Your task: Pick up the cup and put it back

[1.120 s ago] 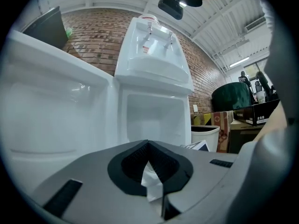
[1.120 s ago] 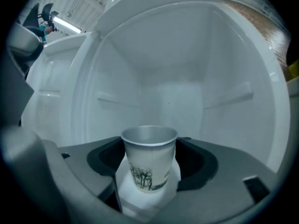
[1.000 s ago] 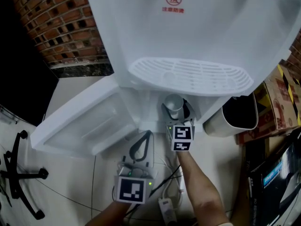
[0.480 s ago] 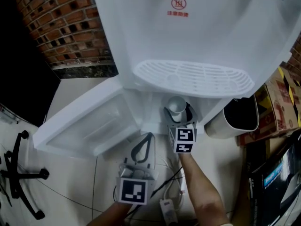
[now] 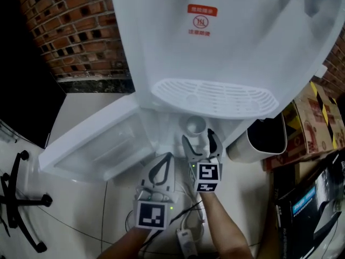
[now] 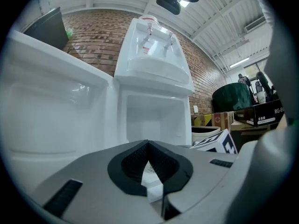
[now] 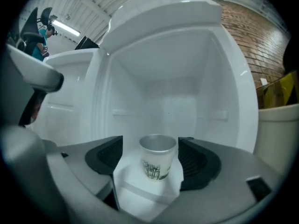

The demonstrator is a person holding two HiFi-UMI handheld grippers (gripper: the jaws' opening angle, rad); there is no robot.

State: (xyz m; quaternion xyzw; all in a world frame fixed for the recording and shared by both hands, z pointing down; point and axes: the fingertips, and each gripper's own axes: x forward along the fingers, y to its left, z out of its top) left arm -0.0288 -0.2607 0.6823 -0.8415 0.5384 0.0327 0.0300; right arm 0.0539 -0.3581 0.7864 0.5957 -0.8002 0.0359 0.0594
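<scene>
A small paper cup [image 5: 194,126] [image 7: 158,162] with a dark print stands upright on the white floor of the dispenser's lower cabinet [image 7: 163,97]. My right gripper [image 5: 200,143] [image 7: 151,149] is open. Its jaws have just been opening, and they stand on either side of the cup with clear gaps, so the pads do not touch it. In the head view the cup sits just past the fingertips. My left gripper [image 5: 161,169] [image 6: 148,146] hangs lower left, in front of the open cabinet door [image 5: 91,144], its tips together and nothing in them.
The white water dispenser [image 5: 226,36] with its drip tray [image 5: 213,97] overhangs the cabinet. A white bin with a dark liner [image 5: 259,139] and cardboard boxes [image 5: 310,123] stand at the right. Cables and a power strip [image 5: 186,242] lie on the floor. A chair base [image 5: 21,198] is at the left.
My right gripper has drawn back from the cup toward me and its jaws stand wider. The cup stays standing in the cabinet. The left gripper has kept still.
</scene>
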